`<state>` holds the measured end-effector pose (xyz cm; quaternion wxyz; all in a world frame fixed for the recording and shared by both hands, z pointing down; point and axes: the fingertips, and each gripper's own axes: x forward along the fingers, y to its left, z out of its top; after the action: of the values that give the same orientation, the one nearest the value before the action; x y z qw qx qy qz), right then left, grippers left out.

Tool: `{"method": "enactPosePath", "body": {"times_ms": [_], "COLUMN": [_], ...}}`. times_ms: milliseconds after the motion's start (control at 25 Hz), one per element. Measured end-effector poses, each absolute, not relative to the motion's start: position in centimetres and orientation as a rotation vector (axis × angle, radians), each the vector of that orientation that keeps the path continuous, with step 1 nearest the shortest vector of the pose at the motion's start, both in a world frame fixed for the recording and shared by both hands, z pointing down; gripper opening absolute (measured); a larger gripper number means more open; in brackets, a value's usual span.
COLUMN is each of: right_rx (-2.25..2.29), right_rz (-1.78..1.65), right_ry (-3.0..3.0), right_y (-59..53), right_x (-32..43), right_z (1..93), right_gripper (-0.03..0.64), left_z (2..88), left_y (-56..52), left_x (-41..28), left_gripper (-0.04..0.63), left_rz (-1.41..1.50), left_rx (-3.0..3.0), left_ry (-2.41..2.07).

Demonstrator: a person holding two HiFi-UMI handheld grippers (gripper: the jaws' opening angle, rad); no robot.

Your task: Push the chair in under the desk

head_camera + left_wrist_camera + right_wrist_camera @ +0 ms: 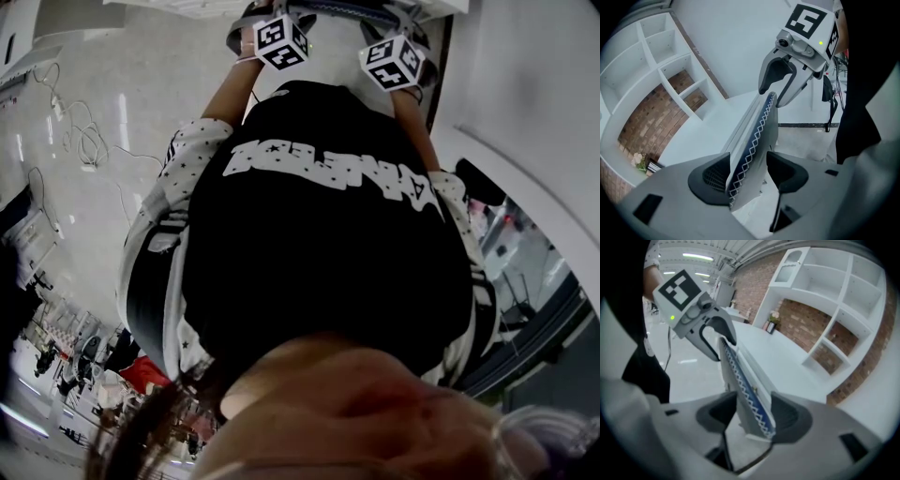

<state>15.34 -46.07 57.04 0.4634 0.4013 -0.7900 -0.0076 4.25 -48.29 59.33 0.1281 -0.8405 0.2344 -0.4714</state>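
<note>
The grey-white moulded chair back (757, 133), the one with the blue top edge and white zigzag stitching, is sitting right inside both claws. Its top edge is the long axis here. It runs sideways from the left claw (749, 173) across to the right claw (752, 413), so there's one claw near each end and neither hand is really closer than the other.

Both claws are spread wide and straddle the edge, not pinching it. On each one, the pad on the desk side looks to be just against the chair back. The pad on the side of the person's black shirt (328, 253) stands off with a visible gap.

The flat white desk (701, 136) is past the chair back, on the side away from the person. So I'd say the push goes square across that long edge, not along it.

My guess is the near-side pads have to close that gap before anything moves, and both ends should go together or the chair will swing.

Beyond the desk there's a white shelf unit (658, 69) against a brick wall (651, 126). The seat and the desk's front edge aren't in view, so I can't tell how far under it is.
</note>
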Motion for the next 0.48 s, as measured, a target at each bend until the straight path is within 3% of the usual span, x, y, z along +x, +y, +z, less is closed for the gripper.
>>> {"method": "enactPosePath", "body": {"times_ms": [480], "right_rx": [1.141], "right_rz": [-0.001], "right_ry": [-2.093], "right_y": [-44.9], "right_x": [15.1], "right_z": [52.6], "right_gripper": [0.225], "left_z": [52.7], "left_y": [-47.6], "left_x": [4.6], "left_gripper": [0.247], "left_rz": [-1.005], "left_rx": [-2.62], "left_ry": [0.947]}}
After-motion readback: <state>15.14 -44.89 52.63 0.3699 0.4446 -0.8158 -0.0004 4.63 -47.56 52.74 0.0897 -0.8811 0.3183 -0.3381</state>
